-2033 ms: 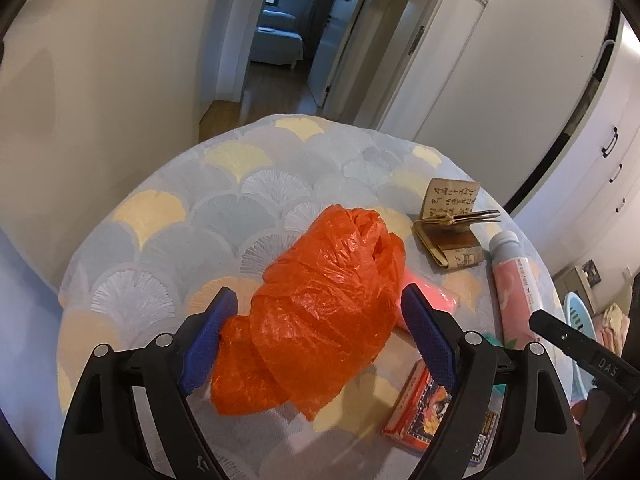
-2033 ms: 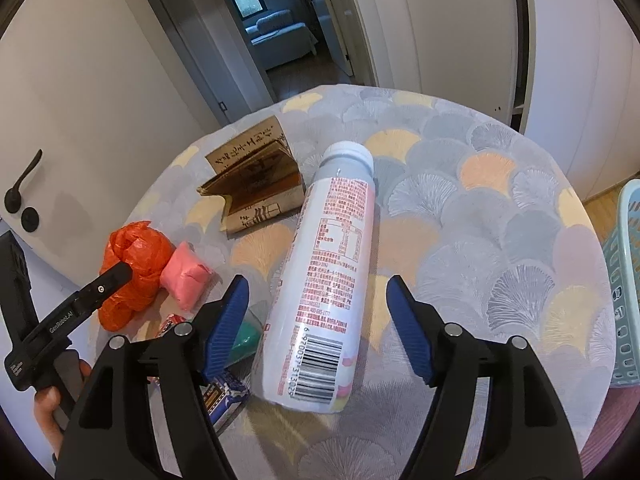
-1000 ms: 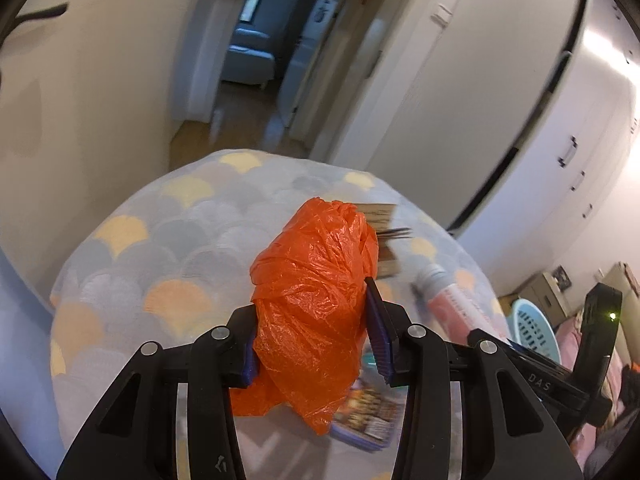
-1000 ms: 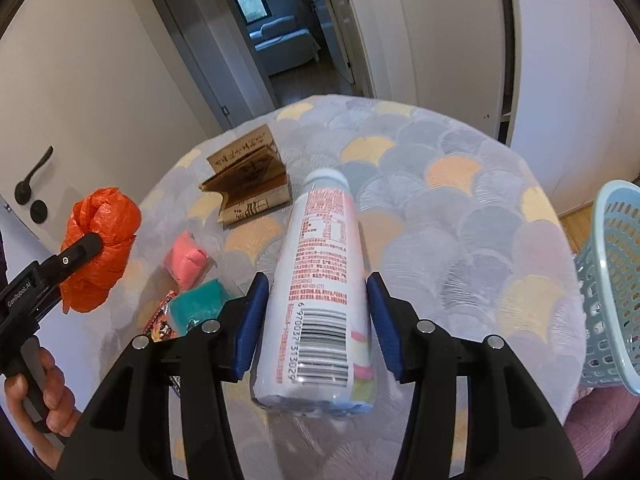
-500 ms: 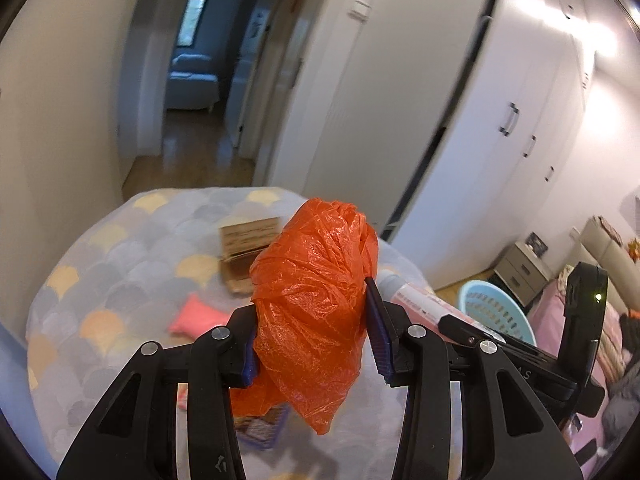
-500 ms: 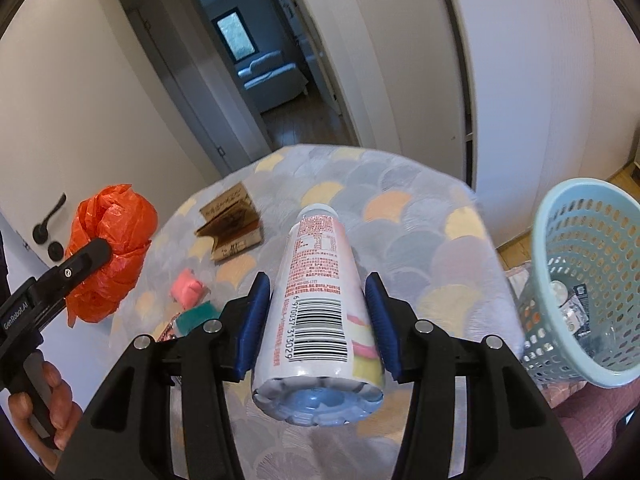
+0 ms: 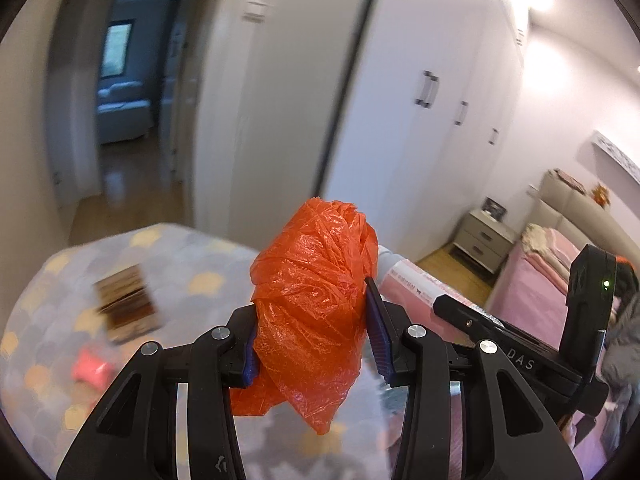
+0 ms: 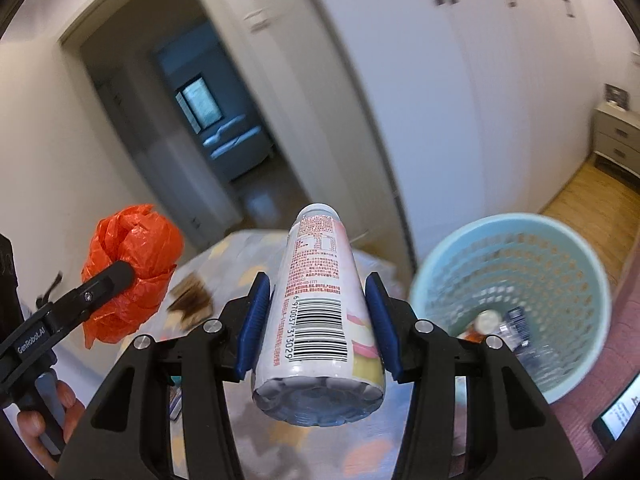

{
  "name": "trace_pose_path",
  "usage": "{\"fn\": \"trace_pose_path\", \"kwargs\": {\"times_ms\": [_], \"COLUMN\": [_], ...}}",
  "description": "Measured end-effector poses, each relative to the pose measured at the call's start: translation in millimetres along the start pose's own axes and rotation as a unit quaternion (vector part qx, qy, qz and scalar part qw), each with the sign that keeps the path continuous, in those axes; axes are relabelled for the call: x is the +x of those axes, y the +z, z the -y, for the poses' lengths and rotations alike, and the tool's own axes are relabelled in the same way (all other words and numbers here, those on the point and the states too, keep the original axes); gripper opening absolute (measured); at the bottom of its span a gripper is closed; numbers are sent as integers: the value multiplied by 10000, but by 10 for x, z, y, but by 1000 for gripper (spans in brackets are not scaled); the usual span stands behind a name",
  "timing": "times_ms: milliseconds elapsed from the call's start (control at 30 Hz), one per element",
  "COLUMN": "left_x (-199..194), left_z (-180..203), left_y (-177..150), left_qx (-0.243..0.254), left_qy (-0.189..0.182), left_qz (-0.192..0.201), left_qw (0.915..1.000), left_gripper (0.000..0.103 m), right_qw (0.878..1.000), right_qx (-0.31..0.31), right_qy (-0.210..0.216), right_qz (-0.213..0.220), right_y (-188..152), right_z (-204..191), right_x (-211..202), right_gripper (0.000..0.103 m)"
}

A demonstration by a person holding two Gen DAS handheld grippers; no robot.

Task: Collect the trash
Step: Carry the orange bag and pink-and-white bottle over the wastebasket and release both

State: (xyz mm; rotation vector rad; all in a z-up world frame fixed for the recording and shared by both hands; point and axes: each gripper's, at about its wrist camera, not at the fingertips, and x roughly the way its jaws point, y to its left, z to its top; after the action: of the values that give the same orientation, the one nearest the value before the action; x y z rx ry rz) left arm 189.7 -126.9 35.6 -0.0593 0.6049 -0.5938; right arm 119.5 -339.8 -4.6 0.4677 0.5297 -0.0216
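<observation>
Basket (image 8: 516, 240) only in rt view; lft view shows bed (image 7: 540, 280).

This is a home, most likely a bedroom that opens onto a hallway. On the far right stands a bed (image 7: 560, 256) with pink bedding and a padded beige headboard, with a small nightstand (image 7: 486, 240) beside it. A tall white built-in wardrobe (image 7: 448, 92) with metal handles lines the far wall. The wooden floor (image 8: 592, 192) runs to an open doorway (image 7: 120, 92) on the far left, through which a pale sofa (image 7: 124, 114) sits under a window. Near the camera is a round table (image 7: 192, 264) with a fan-patterned cloth.
</observation>
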Motion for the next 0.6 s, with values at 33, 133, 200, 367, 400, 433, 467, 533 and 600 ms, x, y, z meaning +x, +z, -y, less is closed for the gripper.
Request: {"fn": "trace_pose_path", "kwargs": {"times_ms": [33, 133, 200, 367, 400, 433, 467, 533, 600], "left_x": [57, 261, 433, 954, 1030, 1131, 1219, 1388, 1533], "left_z": [111, 403, 566, 870, 909, 941, 965, 979, 1010], "left_y": [23, 33, 8, -166, -189, -229, -260, -346, -416], "left_qx": [78, 244, 267, 230, 226, 211, 200, 195, 221], "left_qy": [-69, -266, -414, -622, -633, -668, -690, -709, -680], "left_qz": [-3, -55, -144, -534, -589, -672, -756, -915, -1045], "left_qw": [9999, 9993, 9987, 9964, 9960, 9953, 9945, 9931, 9920], "left_gripper": [41, 41, 41, 42, 42, 41, 41, 41, 41], "right_qw": [9999, 9985, 9969, 9907, 9893, 9883, 9870, 9852, 9833], "right_qx": [63, 308, 474, 795, 828, 840, 858, 894, 921], "right_qy": [-69, -374, -544, -1050, -1150, -1230, -1322, -1433, -1551], "right_qz": [66, 261, 311, 347, 345, 338, 323, 287, 249], "right_y": [28, 112, 138, 152, 157, 159, 155, 158, 158], "right_z": [83, 417, 614, 1074, 1148, 1212, 1274, 1355, 1440], "right_x": [-44, -171, -201, -187, -174, -168, -149, -123, -95], "right_gripper": [46, 46, 46, 46, 46, 46, 46, 46, 46]}}
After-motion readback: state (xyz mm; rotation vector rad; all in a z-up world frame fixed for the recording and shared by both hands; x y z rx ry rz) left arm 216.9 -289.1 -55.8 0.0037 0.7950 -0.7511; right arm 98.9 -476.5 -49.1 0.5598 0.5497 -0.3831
